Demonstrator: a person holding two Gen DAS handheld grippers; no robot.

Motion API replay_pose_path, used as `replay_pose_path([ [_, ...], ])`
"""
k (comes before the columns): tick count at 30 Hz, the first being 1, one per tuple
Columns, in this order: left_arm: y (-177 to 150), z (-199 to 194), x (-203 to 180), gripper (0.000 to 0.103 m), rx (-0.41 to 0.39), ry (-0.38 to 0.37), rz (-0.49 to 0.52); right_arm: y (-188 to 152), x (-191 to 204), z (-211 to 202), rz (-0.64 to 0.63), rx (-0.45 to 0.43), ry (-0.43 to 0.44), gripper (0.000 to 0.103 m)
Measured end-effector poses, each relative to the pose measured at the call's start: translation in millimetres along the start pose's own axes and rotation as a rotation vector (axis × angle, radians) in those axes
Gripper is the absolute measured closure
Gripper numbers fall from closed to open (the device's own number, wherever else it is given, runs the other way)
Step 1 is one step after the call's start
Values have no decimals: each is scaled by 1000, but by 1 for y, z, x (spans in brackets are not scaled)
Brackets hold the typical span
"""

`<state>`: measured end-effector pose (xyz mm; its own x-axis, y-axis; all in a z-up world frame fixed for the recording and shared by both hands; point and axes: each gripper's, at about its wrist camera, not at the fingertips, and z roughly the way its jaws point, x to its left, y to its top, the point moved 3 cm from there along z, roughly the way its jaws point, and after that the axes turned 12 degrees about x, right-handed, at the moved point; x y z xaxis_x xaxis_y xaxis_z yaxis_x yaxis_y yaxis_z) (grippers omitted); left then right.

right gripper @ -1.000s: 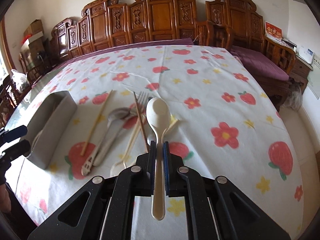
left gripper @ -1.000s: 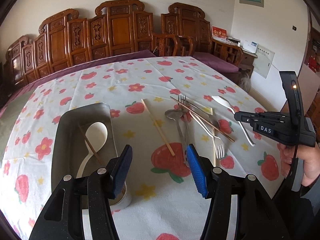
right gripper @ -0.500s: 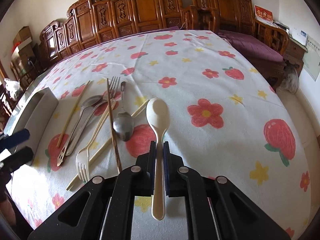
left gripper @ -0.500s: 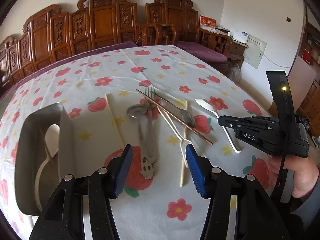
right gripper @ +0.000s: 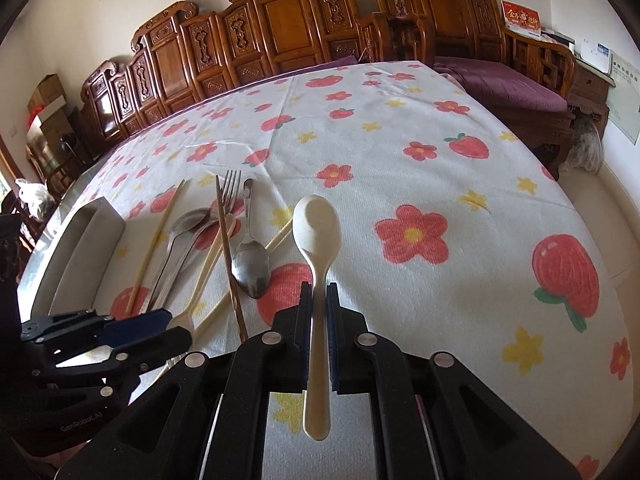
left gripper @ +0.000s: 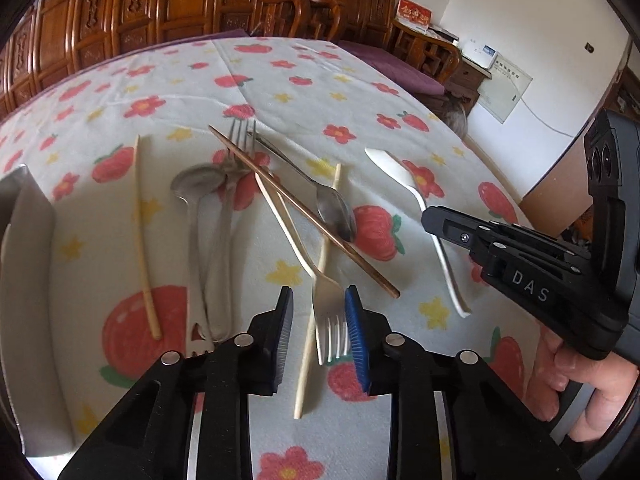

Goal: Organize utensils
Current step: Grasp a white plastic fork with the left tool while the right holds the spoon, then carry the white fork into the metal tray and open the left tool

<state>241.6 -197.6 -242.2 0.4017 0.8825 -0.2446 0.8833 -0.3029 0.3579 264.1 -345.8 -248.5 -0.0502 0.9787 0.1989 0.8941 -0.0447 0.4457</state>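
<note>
Left tongs [left gripper: 318, 328] closing, narrow, straddling cream plastic fork [left gripper: 329, 320] head, pads not touching; right tongs [right gripper: 319, 312] clamped on cream plastic spoon [right gripper: 317, 264] beside fork.

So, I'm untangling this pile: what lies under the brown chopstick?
The steel fork, cream fork and pale chopstick pass beneath the brown chopstick; where they cross, they are covered.

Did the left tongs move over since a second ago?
Yes. The left tongs went from beside the metal tray across to the cream fork, and their jaws have just been closing around its prongs.
</note>
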Motion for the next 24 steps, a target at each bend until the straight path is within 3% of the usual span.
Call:
replay_pose_path([
  [5,-3,-4,-5,101,13,-14,4,0,3,0,-6,-2,7,95],
  [16,-23,-47,1,101,-30,67,28,0,23,-3,-51,-10,31,95],
  [24,-27,-90,31,101,-90,127,16,0,57,-9,-120,-28,62,95],
])
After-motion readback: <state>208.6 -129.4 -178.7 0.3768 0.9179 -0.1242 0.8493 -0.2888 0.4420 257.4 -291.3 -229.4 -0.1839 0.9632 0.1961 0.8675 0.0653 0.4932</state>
